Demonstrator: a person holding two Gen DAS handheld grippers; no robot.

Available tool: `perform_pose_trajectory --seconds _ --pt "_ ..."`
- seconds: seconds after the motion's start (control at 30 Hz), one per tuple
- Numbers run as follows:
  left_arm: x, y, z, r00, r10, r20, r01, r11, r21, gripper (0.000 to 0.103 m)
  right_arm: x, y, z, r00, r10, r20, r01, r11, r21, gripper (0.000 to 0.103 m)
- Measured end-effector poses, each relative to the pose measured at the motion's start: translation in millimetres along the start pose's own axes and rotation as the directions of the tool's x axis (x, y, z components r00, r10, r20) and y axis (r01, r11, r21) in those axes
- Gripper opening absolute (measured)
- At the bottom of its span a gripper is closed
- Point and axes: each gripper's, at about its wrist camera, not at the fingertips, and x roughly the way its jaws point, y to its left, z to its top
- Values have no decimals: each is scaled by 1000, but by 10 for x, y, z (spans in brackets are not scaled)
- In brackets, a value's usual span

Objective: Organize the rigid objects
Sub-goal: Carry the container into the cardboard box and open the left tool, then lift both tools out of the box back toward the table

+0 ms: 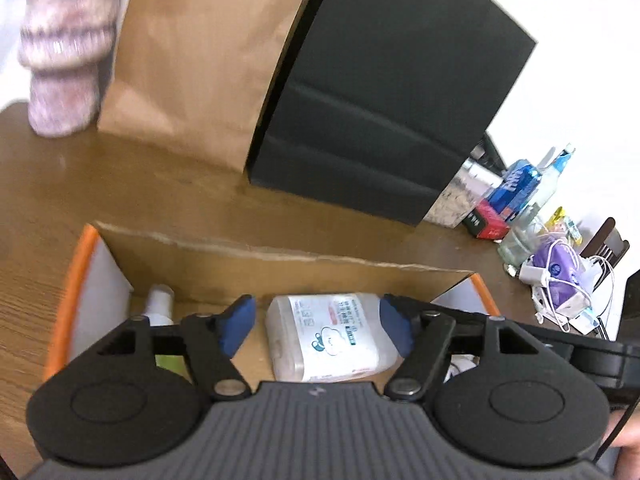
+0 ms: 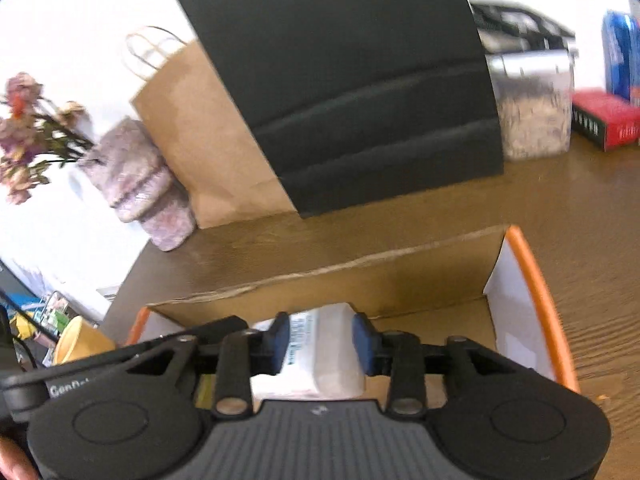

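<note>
1. Left wrist view. The left gripper point(image 1: 318, 326) hangs over the shallow orange-rimmed cardboard box point(image 1: 68, 280), its blue-padded jaws spread and clear of everything. Between and beneath them the translucent white rectangular plastic case with a printed label point(image 1: 332, 336) lies flat on the box floor, apparently released there so that the rigid items collect in 1 container. A small white bottle point(image 1: 160, 304) stands in the box's left corner. Behind, on the brown wooden table point(image 1: 60, 196), stand a brown paper bag point(image 1: 200, 60) and a black paper bag point(image 1: 392, 92).

2. Right wrist view. The right gripper point(image 2: 320, 342) frames the same plastic case point(image 2: 332, 352); its pads point(image 2: 280, 340) sit at the case's sides, but whether they press it cannot be told. The orange rim point(image 2: 548, 308) shows that the case is inside the box.
</note>
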Motion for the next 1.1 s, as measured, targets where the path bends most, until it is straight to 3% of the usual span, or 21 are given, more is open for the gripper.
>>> perform_pose_trajectory --seconds 0.23,0.3,0.4,0.43,0.47,0.5,0.53,0.63,0.7,0.77,1.1 --pt "-956 -360 -43 992 24 128 -42 989 144 81 -915 353 6 991 -49 125 68 986 -150 45" --pt "-1296 -482 -145 978 45 202 -87 976 200 86 -1225 439 -56 983 -49 177 83 978 -190 52" --pt "-1770 -563 -364 934 75 348 -156 965 211 92 -1646 549 -218 963 -55 263 122 961 -248 59" --pt "-1900 -563 -447 916 81 393 -169 966 197 96 -1781 577 -302 951 -54 304 141 952 -270 61" --pt "-2018 -558 -547 896 79 437 -171 969 176 101 -1915 617 -415 933 -50 357 163 942 -293 71" --pt "-2137 -554 -665 873 76 483 -171 973 156 101 -2051 661 -559 905 -42 423 193 927 -321 81" --pt "-2213 -548 -743 857 78 510 -177 973 148 101 -2149 685 -681 879 -30 475 217 914 -344 84" --pt "-2407 -594 -1013 806 89 586 -218 964 153 102 -2391 746 -1074 793 11 609 304 859 -411 86" --pt "-2503 -626 -1176 788 93 608 -242 956 168 102 -2484 757 -1265 766 12 642 346 835 -428 86" --pt "-2570 -649 -1285 787 93 611 -250 952 177 102 -2553 727 -1401 753 15 658 346 841 -415 86" --pt "-2932 -719 -1624 782 49 621 -238 945 226 103 -2823 639 -1729 743 -19 668 332 878 -344 86"
